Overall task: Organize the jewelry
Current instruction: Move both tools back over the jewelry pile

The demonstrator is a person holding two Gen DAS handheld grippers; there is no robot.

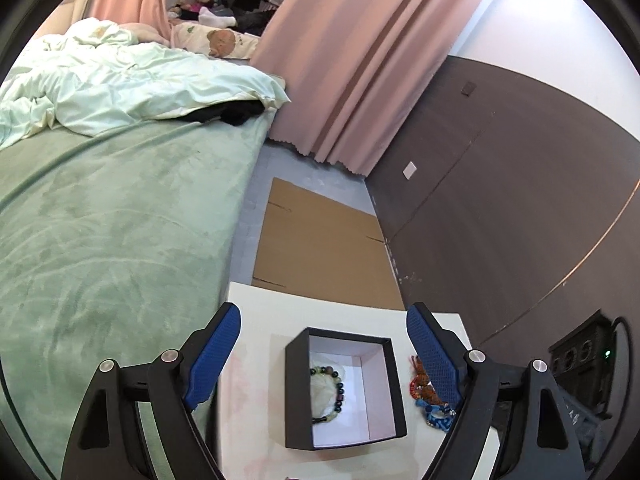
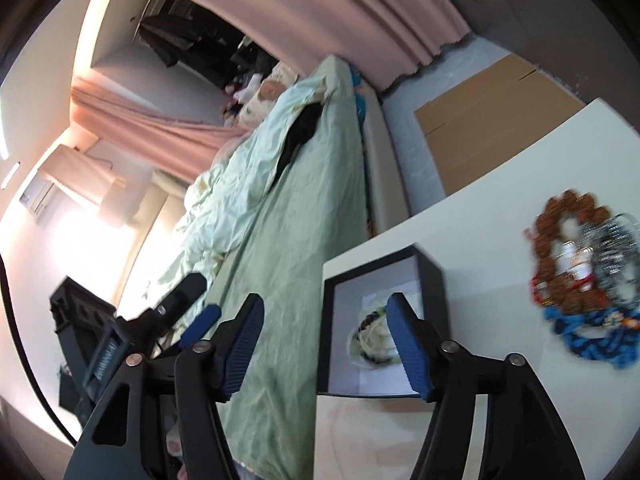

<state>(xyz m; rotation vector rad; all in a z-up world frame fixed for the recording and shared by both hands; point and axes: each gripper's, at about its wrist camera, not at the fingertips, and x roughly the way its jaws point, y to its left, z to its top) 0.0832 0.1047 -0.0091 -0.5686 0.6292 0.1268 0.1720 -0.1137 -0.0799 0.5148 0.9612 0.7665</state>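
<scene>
While tilted downward, both hand-held grippers (image 1: pixel 324 360) (image 2: pixel 326 338) gape above the box (image 1: pixel 344 388).

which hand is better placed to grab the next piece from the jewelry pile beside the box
Right, probably. The right gripper is open and empty, and the jewelry pile lies on its side of the black box. The left gripper, also open, is centred over the box.

Open black box (image 1: pixel 345 388) with bead bracelet (image 1: pixel 330 394) between wide-spread blue fingers (image 1: pixel 212 360), on white table (image 1: pixel 256 308).

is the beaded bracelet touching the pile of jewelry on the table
Apart. The left wrist view shows the beaded bracelet inside the black box, whose wall separates it from the pile.
</scene>
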